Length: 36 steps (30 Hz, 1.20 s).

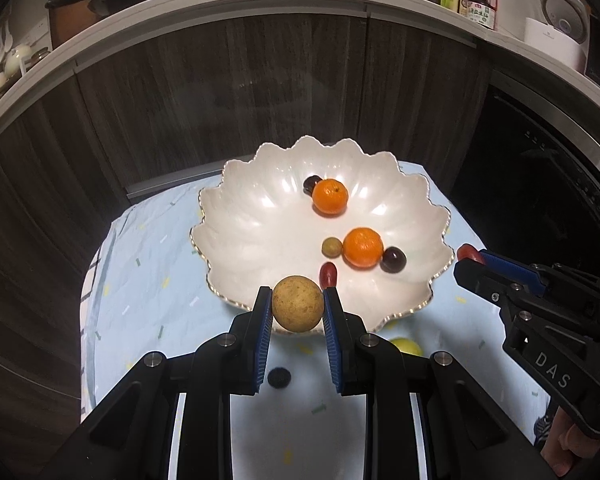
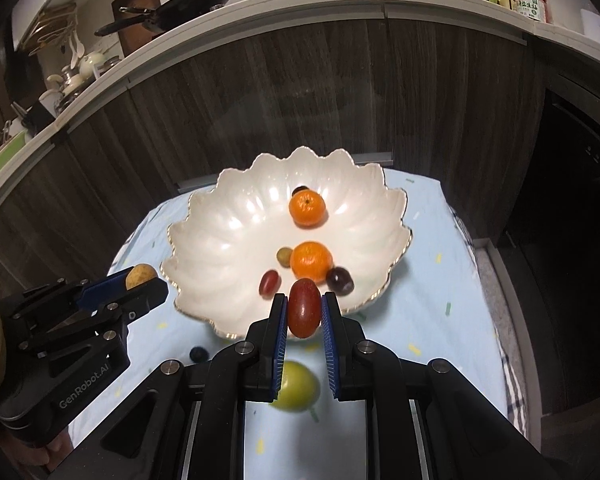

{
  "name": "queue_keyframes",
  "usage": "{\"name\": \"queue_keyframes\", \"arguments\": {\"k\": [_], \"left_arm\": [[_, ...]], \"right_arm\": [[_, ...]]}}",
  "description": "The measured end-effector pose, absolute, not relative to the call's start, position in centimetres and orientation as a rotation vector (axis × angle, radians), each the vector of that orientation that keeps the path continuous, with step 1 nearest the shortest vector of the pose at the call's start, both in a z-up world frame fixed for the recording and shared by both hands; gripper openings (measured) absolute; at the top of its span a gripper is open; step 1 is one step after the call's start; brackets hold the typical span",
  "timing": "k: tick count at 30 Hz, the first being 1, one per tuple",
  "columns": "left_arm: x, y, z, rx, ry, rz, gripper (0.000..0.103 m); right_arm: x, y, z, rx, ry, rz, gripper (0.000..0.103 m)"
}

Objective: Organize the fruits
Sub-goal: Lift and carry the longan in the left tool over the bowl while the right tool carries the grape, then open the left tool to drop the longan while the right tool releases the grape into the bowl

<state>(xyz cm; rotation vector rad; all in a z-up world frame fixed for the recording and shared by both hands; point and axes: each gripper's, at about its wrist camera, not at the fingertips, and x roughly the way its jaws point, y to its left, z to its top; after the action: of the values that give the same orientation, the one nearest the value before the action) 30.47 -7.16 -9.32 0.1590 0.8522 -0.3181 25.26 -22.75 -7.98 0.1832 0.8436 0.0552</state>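
Note:
A white scalloped bowl (image 1: 260, 240) (image 2: 228, 240) sits on a small table with a light blue cloth (image 1: 148, 280). It holds two oranges (image 1: 331, 196) (image 1: 363, 247), dark grapes (image 1: 393, 260), a small tan fruit (image 1: 332, 247) and a red cherry tomato (image 1: 328, 274). My left gripper (image 1: 297, 309) is shut on a tan round fruit (image 1: 297, 308) above the bowl's near rim. My right gripper (image 2: 304, 312) is shut on a red oval tomato (image 2: 304, 308) over the near rim. It shows at the right in the left wrist view (image 1: 470, 256).
On the cloth near me lie a yellow-green fruit (image 2: 296, 386) (image 1: 408, 347) and a dark berry (image 2: 199, 354) (image 1: 279, 378). Dark wood cabinets (image 1: 260, 92) stand behind the table. The counter above carries pans and bottles.

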Motion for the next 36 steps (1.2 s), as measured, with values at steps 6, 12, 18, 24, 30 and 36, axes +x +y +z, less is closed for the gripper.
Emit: {"name": "queue_keyframes", "arguments": {"k": [6, 12, 18, 24, 30, 36], "left_arm": [[32.1, -7.5, -9.4, 0.144, 0.850, -0.308, 0.025], [33.5, -7.8, -9.9, 0.132, 0.851, -0.299, 0.025], [35.0, -8.4, -10.4, 0.123, 0.856, -0.291, 0.025], [36.3, -8.8, -11.2, 0.120, 0.867, -0.289, 0.025], [37.5, -9.0, -12.2, 0.119, 0.882, -0.288, 0.025], [38.3, -9.2, -12.9, 0.119, 0.892, -0.289, 0.025]], "right_arm": [[27.0, -23.3, -8.0, 0.189, 0.832, 0.045, 0.018], [28.6, -23.7, -8.4, 0.200, 0.830, 0.039, 0.018], [29.9, -24.2, -9.2, 0.215, 0.833, 0.027, 0.018], [31.3, -24.9, -10.1, 0.229, 0.841, 0.015, 0.018], [32.4, -25.4, -11.0, 0.239, 0.852, 0.003, 0.018], [33.6, -25.4, -11.9, 0.241, 0.868, 0.001, 0.018]]}}
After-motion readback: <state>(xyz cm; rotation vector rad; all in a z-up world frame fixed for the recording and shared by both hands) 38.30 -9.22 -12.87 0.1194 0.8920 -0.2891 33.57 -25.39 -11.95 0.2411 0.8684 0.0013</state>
